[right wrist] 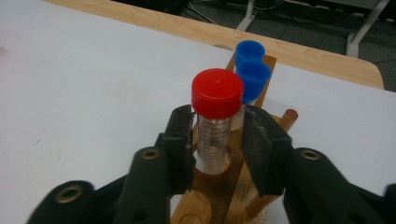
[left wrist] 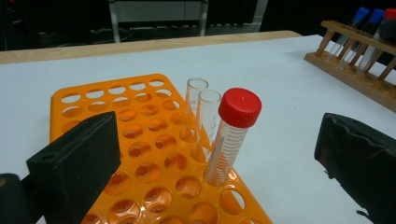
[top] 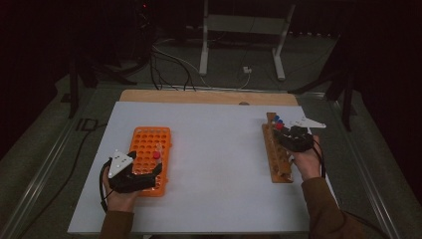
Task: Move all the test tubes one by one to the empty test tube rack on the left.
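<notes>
A red-capped tube [left wrist: 231, 135] stands in the orange rack [left wrist: 140, 140] beside two uncapped clear tubes [left wrist: 196, 95]. My left gripper [left wrist: 215, 140] is open, its jaws wide on either side of that tube and clear of it; from above, the left gripper [top: 148, 169] sits at the orange rack's [top: 149, 142] near end. My right gripper [right wrist: 217, 135] is shut on another red-capped tube [right wrist: 215, 100] standing in the wooden rack [right wrist: 201, 205]. Two blue-capped tubes [right wrist: 254, 77] stand just behind it. From above, the right gripper [top: 287, 135] is at the wooden rack's [top: 276, 162] far end.
The white board [top: 214, 164] lies on a wooden table [top: 209, 97]. Most holes of the orange rack are unfilled. A person's hands and brown sleeves [top: 323, 209] come in from the near edge. Cables [top: 174, 64] and a stand's legs [top: 204, 55] lie on the floor beyond.
</notes>
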Demonstrator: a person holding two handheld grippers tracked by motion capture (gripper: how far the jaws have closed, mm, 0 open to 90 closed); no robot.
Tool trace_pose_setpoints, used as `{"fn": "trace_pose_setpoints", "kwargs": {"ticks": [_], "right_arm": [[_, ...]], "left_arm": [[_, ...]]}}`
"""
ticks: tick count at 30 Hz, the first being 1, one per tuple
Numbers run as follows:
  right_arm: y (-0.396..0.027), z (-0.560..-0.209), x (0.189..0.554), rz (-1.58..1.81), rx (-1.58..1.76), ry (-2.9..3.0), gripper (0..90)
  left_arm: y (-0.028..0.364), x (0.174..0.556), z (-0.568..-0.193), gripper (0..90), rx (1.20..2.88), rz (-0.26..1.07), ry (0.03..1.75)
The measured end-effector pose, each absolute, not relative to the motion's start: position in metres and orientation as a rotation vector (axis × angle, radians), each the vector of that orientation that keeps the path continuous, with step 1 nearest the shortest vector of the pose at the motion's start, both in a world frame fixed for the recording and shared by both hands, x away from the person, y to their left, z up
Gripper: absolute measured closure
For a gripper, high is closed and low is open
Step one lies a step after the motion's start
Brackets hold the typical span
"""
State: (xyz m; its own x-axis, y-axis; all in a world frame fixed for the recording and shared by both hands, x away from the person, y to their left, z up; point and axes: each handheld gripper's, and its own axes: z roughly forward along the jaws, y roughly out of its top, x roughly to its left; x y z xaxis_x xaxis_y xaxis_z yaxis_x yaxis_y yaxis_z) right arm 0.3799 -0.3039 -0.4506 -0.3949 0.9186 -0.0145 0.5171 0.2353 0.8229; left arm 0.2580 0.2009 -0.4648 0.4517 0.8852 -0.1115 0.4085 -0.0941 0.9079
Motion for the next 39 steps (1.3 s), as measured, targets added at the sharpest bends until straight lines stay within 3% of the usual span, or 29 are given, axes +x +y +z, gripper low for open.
{"fn": "trace_pose_setpoints", "kwargs": {"ticks": [6,39], "right_arm": [[-0.299,-0.452,0.381,1.008,1.291,2.011,74.4],[-0.289,-0.392,0.350,1.161,1.137,1.933,74.8]], "left_arm": [[0.201,0.258,-0.465,0.9,1.696,0.598,1.131],[0.191,0.249,-0.448,0.4,1.661,0.706,1.080]]}}
